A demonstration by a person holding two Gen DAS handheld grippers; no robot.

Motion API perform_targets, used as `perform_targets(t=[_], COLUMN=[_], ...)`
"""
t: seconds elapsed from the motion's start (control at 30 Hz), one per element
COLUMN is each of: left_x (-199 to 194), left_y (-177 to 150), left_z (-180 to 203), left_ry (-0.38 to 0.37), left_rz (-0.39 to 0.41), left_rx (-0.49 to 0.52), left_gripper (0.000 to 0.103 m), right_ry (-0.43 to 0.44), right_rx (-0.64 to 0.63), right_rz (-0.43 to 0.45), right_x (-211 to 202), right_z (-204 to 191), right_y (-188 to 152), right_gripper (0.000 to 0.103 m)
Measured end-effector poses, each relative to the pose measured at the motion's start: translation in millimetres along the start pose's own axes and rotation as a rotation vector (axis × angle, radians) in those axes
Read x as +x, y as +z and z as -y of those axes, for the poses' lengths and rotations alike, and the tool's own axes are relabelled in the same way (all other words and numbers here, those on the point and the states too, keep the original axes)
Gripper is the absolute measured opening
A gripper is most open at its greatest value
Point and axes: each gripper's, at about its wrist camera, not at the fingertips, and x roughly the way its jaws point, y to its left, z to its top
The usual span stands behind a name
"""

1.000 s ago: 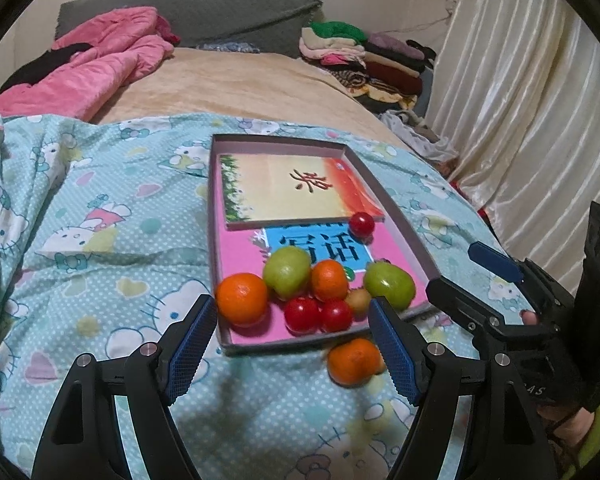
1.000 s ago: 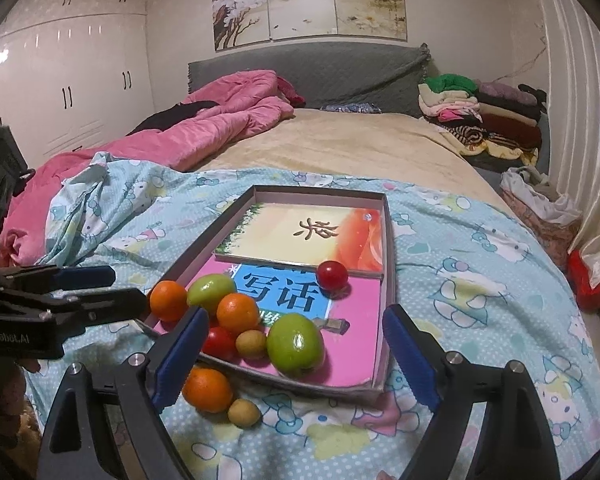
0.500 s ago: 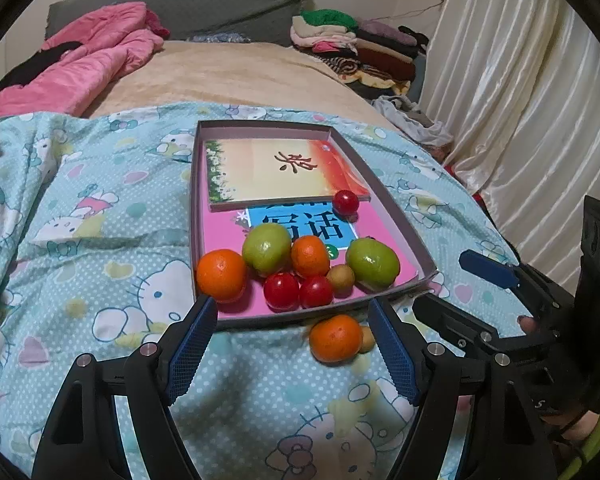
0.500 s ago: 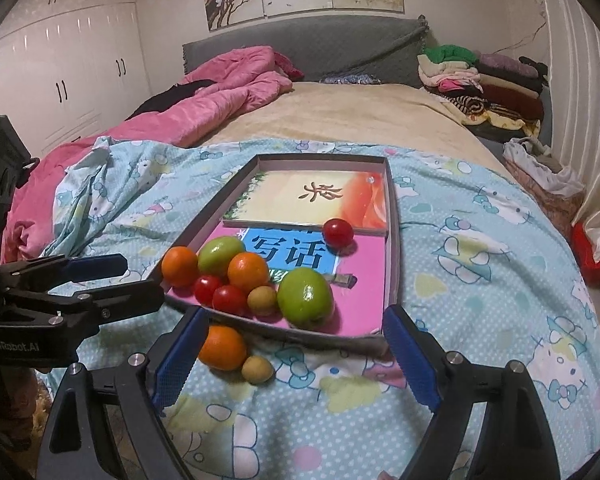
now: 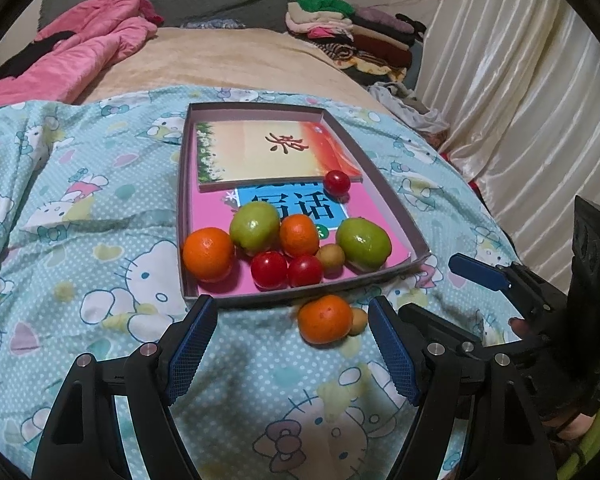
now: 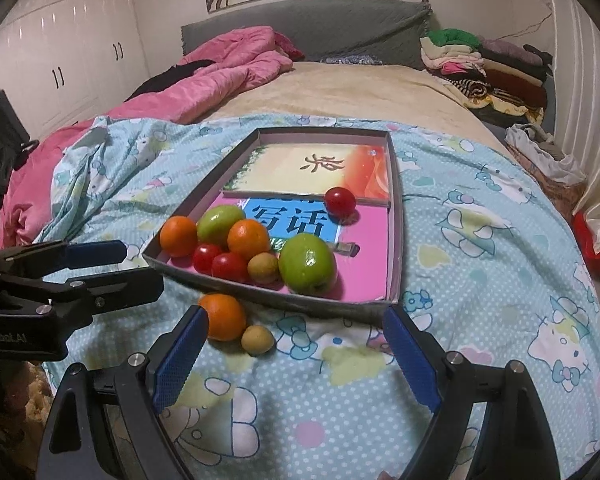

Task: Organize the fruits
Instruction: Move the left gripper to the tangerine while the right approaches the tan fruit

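Fruits heaped in shallow box (image 5: 396, 220) over two books, orange (image 5: 325, 319) outside on bed, left tool (image 5: 290, 344) and right tool (image 6: 296, 354) both spread, empty

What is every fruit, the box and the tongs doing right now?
Left tongs: open, empty.
Right tongs: open, empty.
Box: open, on the blanket, books inside.
Two green fruits: in the box.
Two oranges: in the box.
Three red tomatoes: in the box, one apart by the books.
Small tan fruit: in the box.
Third orange: outside on the blanket.
Second tan fruit: outside, beside that orange.
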Motion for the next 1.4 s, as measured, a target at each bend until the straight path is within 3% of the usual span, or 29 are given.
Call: perform_targets(t=[0.7,0.93,1.03,1.2,1.27,1.4], left_x=[22.4,32.3,37.6,50.0,54.7,60.0], left_y=[-8.4,-9.4,-8.9,-6.8,-6.1,-4.6], left_z=[5.4,8.1,8.6,10.4,10.6,9.5], left_ry=[-0.051,-0.055,-0.070,-0.102,-0.111,-0.125], left_rz=[-0.109,-0.130,-0.137,-0.161,-0.173,-0.184], left_rx=[-0.008,-0.002,-0.004,-0.005,-0.003,-0.009], left_gripper=[0.079,0.078,0.078,0.069,0.060,0.058], right_ry=[-0.040,-0.041,-0.040,-0.008,0.000,0.010], right_rx=[-0.033,-0.049,-0.055,-0.037,-0.041,-0.071], right_rz=[-0.172,-0.181,-0.187,-0.190,-0.189,-0.185], right_x=[35.7,43.0,46.4,49.4,50.7,53.2], right_z=[-3.1,-7.6,-8.7,-5.6,-6.4,-12.5], right_y=[-16.1,-18.1,-18.3,-18.3,-18.1,-18.3], right_gripper=[0.089,0.088,0.080,0.072,0.066,0.063])
